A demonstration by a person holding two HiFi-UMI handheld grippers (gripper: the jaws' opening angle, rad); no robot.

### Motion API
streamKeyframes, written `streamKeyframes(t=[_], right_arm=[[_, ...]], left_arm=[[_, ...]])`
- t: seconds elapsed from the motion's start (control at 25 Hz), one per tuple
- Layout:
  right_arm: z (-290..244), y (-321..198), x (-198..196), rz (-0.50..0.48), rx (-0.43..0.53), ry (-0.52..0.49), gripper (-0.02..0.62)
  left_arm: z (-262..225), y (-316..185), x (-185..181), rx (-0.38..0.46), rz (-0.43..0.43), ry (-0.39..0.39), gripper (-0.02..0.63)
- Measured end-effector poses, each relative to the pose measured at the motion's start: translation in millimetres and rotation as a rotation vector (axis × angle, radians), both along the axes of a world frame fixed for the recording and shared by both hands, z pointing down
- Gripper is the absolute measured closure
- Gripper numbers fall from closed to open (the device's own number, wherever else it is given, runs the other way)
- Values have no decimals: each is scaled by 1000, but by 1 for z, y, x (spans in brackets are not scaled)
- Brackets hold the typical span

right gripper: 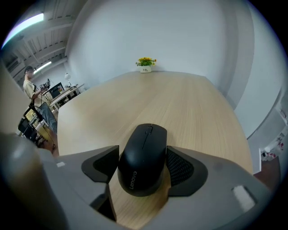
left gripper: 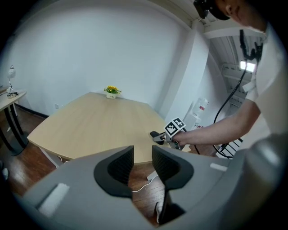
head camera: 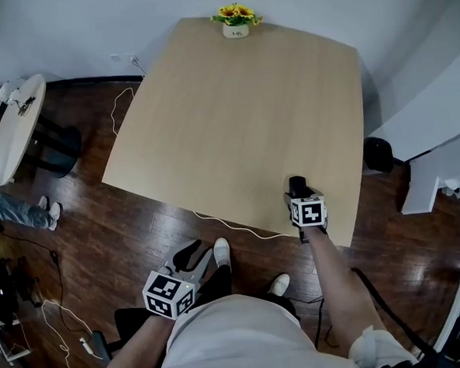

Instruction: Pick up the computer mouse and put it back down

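A black computer mouse lies on the light wooden table near its front right corner. My right gripper straddles it, a pad on each side, with a sliver of table showing beside the left pad; the jaws stand slightly apart around it. In the head view the mouse pokes out beyond the right gripper. My left gripper hangs below the table's front edge, over the floor. Its jaws stand a little apart with nothing between them. From there the right gripper shows at the table's edge.
A small pot of yellow flowers stands at the table's far edge. A white cable trails over the dark wood floor under the front edge. A round white table stands left, a black bin right.
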State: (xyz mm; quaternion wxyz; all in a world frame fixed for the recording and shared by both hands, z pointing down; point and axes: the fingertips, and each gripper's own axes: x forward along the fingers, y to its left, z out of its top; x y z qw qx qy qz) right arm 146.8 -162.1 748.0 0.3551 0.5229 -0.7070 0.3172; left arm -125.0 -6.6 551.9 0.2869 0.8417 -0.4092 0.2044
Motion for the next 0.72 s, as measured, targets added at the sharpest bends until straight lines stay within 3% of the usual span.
streamKeyframes(t=[0.24,0.44,0.72], right_arm=[[-3,-1,-3,2,17,-19,194],[-25,8,3,29,69,-45,192],[-92,41,5,-19,194,-46,190]], left_arm=[[2,0,4,-8,10,14,509],[-2,-3,11,13,36,14,509],[-7,-6,35,51,71,33,509]])
